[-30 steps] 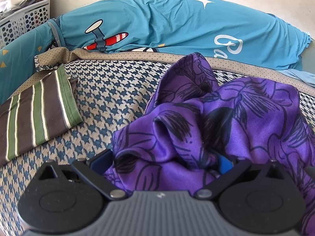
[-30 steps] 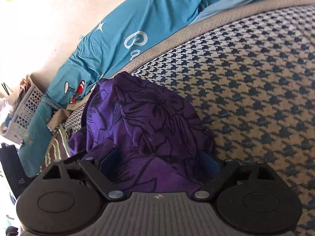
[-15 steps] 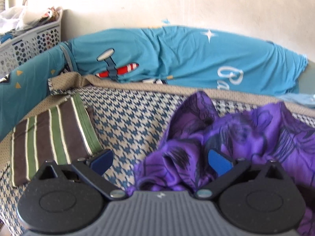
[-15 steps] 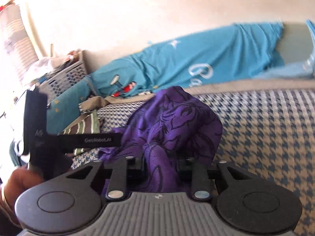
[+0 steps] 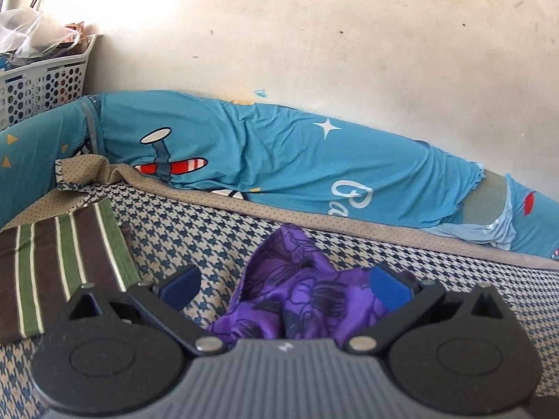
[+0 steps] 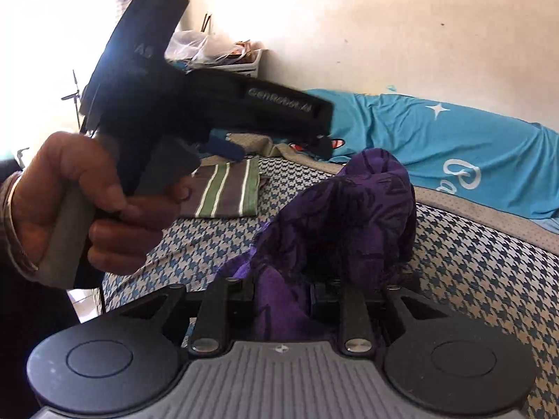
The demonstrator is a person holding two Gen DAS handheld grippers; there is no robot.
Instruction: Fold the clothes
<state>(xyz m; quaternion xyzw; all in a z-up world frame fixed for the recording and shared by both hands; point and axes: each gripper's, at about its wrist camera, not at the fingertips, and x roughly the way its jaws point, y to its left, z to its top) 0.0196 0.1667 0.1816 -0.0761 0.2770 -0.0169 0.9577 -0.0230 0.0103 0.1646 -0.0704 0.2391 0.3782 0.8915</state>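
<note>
Since a second ago both of my cameras have tipped up off the bedding, so the wall now fills the top of each view, and my right gripper [image 6: 283,293] has gone from spread to pinched tight on the purple floral garment [image 6: 353,216]. Nearest me on that side, the cloth is bunched between the closed fingers and rises in a crumpled, glossy mound, peak pointing up and away from me; I can't make out any long axis. My left gripper [image 5: 284,288] hangs with its blue pads [image 5: 389,291] spread wide, the same satin-looking cloth [image 5: 300,293] lying loose between them, touching neither that I can see. In the right view my left hand [image 6: 94,206] grips the grey handle of that tool. Below lies the houndstooth bedspread [image 5: 195,230], woven blue and cream. On it, further left, a folded brown-and-green striped cloth [image 5: 59,272] lies flat. Beyond, a long teal pillow [image 5: 279,160] with an aeroplane print runs along the stained wall [image 5: 349,42], and a white perforated basket [image 5: 42,83] stands in the corner.
</note>
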